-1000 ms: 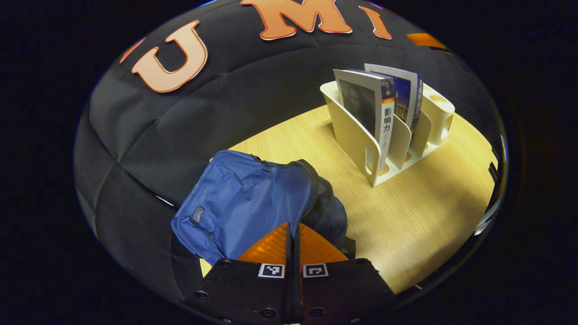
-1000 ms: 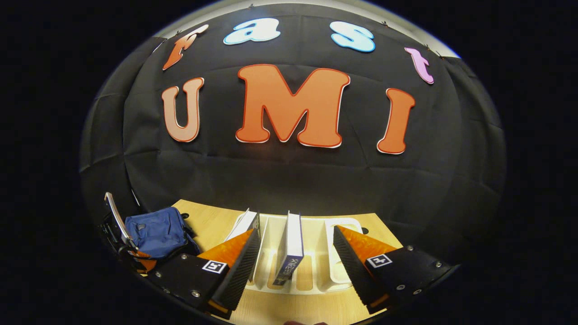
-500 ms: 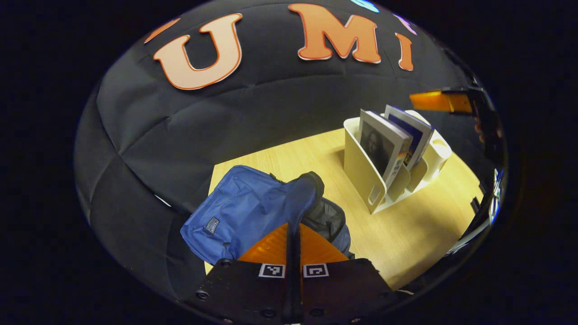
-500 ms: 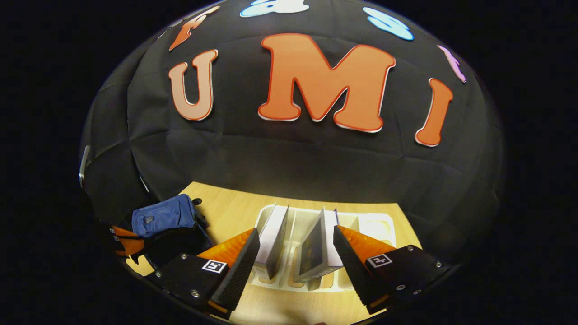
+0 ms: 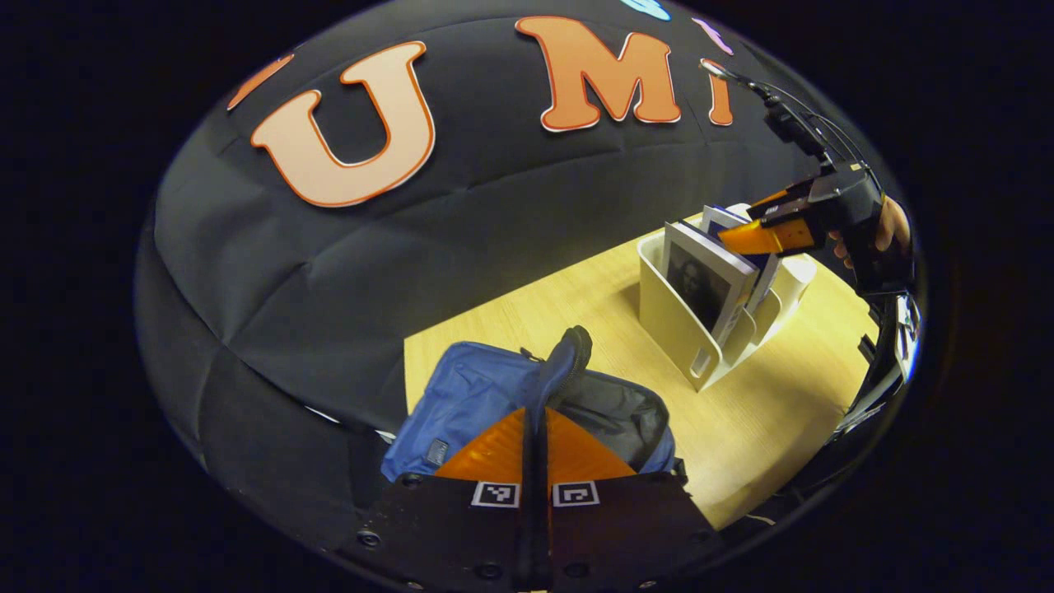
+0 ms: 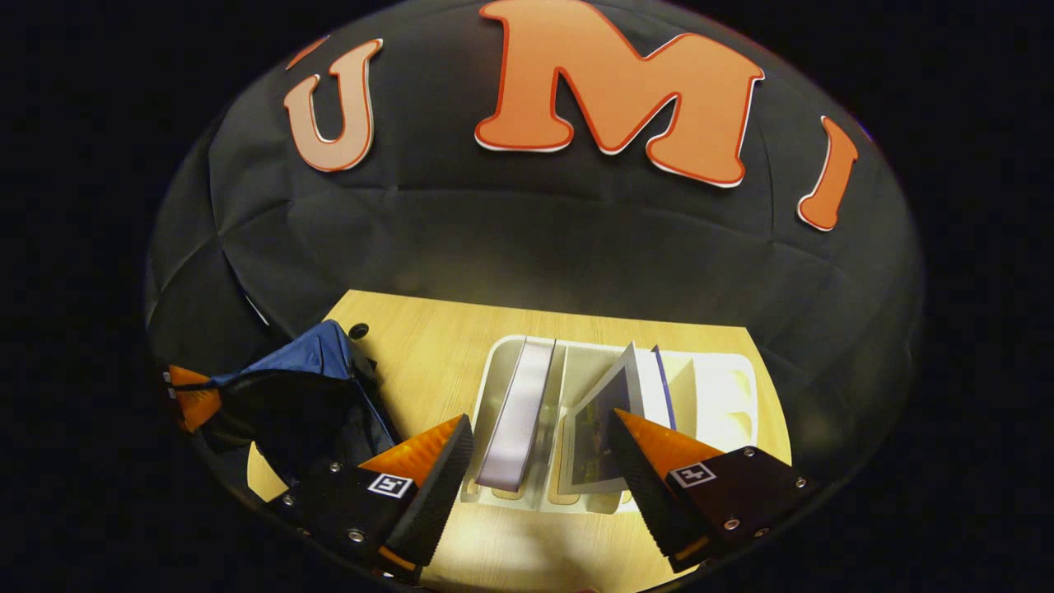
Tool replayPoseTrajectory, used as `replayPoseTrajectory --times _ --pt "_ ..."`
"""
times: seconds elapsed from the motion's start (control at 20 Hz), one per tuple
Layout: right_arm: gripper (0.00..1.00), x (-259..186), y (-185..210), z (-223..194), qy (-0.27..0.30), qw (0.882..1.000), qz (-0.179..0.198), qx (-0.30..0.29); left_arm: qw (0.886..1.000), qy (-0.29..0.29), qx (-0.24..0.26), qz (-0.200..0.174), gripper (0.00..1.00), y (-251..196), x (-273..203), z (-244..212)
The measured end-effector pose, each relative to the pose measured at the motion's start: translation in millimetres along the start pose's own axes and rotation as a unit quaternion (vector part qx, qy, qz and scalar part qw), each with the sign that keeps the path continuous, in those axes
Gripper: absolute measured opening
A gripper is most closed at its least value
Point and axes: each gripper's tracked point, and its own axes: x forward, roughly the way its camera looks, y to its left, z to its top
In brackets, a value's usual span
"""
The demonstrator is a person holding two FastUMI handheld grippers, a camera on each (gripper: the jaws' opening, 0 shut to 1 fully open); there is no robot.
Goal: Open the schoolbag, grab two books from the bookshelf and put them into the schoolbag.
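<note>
In the left gripper view, the left claw (image 5: 535, 428) sits at 6 o'clock, its two ribbed wedge fingers clenched on the raised edge of the schoolbag (image 5: 478, 395), a soft blue woven-fabric bag. The pinched flap stands up as a narrow dark ridge, and beside it the mouth gapes open on a dark lining. The bag lies at the near left corner of the desk (image 5: 741, 412), a pale wood-grain top with a straight back edge against the black cloth wall. At 2 o'clock stands the bookshelf (image 5: 683, 329), smooth cream plastic with curved dividers, holding the front book (image 5: 710, 284), which leans slightly, and the back book (image 5: 725, 218) behind it. The right claw (image 5: 766, 226) hovers over the tops of the books, with a hand (image 5: 889, 226) behind it. A bare strip of desk lies between bag and bookshelf.

In the right gripper view, the right claw (image 6: 539, 461) is released, fingers spread wide at 6 o'clock just above the bookshelf (image 6: 725, 387). Seen from above, the front book (image 6: 519, 412) stands edge-on in the left slot; the back book (image 6: 613, 428) tilts in the next slot, close to the right finger. The schoolbag (image 6: 305, 387) lies at 8 o'clock, mouth open, the left claw (image 6: 193, 403) at its far edge. Open desk (image 6: 428, 338) separates the bag from the shelf.
</note>
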Motion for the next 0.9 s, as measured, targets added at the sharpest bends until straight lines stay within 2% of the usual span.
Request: replayPoseTrajectory --times 0.1,0.3,0.55,0.65,0.7,0.75,0.8,0.85,0.9 --pt "0.97 9 2 -6 0.026 1.000 0.002 0.011 1.000 -0.003 -0.002 -0.007 0.00 9 -3 7" --pt "0.97 23 -3 -2 0.052 0.998 -0.023 -0.002 1.000 -0.009 0.010 -0.016 0.01 24 -7 20" --pt "0.94 44 -5 -10 0.117 0.992 -0.044 -0.007 0.999 -0.009 0.014 -0.038 0.00 17 -9 19" --pt "0.87 52 0 -18 0.157 0.987 -0.034 0.008 0.999 -0.009 0.010 -0.041 0.00 17 -4 18" --pt "0.72 56 1 -25 0.175 0.984 -0.030 0.015 0.999 -0.009 0.009 -0.041 0.00 17 -3 16" --pt "0.78 59 2 -29 0.193 0.981 -0.028 0.017 0.999 -0.010 0.008 -0.043 0.00 16 -2 16" --pt "0.59 57 1 -33 0.212 0.976 -0.033 0.020 0.999 -0.010 0.007 -0.044 0.00 16 -3 13" --pt "0.55 58 -1 -36 0.225 0.973 -0.038 0.022 0.999 -0.010 0.005 -0.047 0.01 15 -2 13" --pt "0.41 54 0 -38 0.239 0.970 -0.036 0.031 0.999 -0.010 0.003 -0.050 0.00 12 -1 12"
